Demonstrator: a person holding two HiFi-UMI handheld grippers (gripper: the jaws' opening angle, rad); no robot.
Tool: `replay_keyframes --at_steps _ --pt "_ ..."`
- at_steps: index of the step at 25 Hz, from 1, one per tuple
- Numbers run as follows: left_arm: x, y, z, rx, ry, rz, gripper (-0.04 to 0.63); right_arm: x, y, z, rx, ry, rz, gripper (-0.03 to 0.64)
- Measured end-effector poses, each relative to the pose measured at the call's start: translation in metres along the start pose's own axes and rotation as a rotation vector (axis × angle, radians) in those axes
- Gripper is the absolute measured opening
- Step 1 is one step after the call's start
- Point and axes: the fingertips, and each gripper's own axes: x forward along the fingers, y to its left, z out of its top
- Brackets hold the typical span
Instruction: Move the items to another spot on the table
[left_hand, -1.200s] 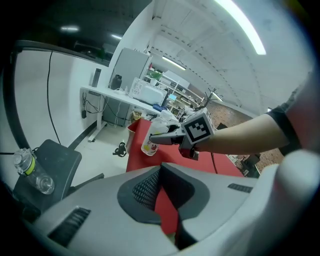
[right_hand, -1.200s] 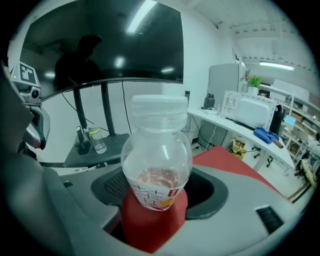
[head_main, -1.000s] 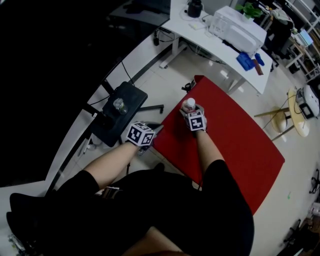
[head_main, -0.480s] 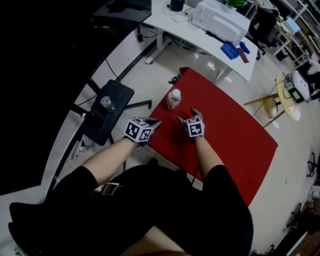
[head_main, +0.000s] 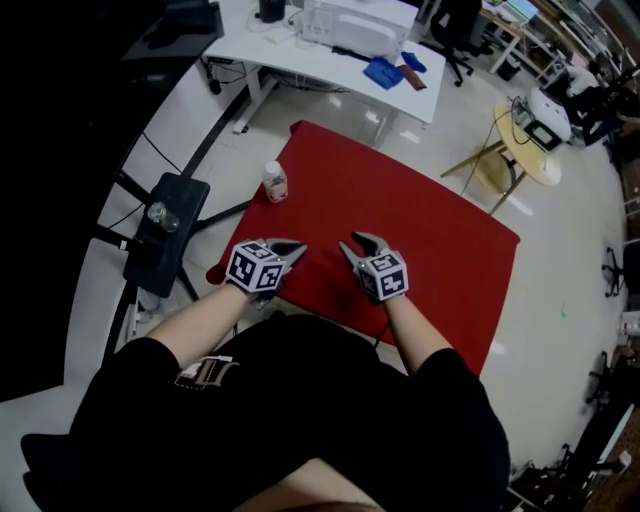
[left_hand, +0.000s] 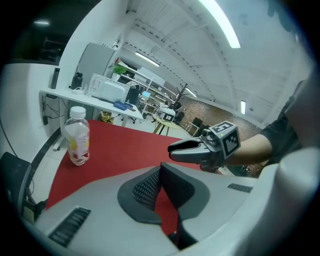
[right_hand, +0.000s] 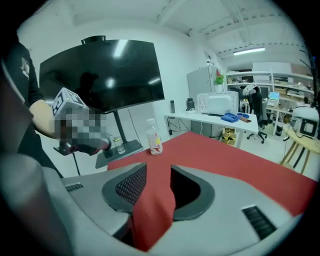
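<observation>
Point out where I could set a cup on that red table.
The red-clothed table is bare right of the clear plastic bottle by its left edge. Crowded: the near edge, with the left gripper and the right gripper, its empty jaws closing.

A table (head_main: 430, 230) covered edge to edge in a red cloth stands on a pale floor, turned so that one corner points to about eleven o'clock in the head view; one thing stands directly on it, a clear plastic bottle (head_main: 274, 182) with a white cap and a pinkish label, upright, at about ten o'clock from the table's middle, just inside the left edge and near that far corner
</observation>
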Motion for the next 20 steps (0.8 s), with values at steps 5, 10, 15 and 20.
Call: replay_keyframes --at_steps 5,10,15,20 --pt "0.01 -0.099 0.012 -0.018 -0.079 -0.067 -0.009 -0.136 0.026 -0.013 0.074 -0.117 0.083 0.001" --pt "0.01 -0.165 0.03 0.019 -0.138 -0.071 -0.009 -0.233 0.032 -0.007 0.139 -0.284 0.108 -0.017" --pt "0.014 -0.181 0.03 0.021 -0.144 -0.07 -0.009 -0.251 0.021 -0.013 0.148 -0.314 0.093 -0.017" --pt "0.018 -0.194 0.035 0.061 -0.136 -0.104 -0.009 -0.255 0.021 0.0 0.14 -0.348 0.105 -0.017"
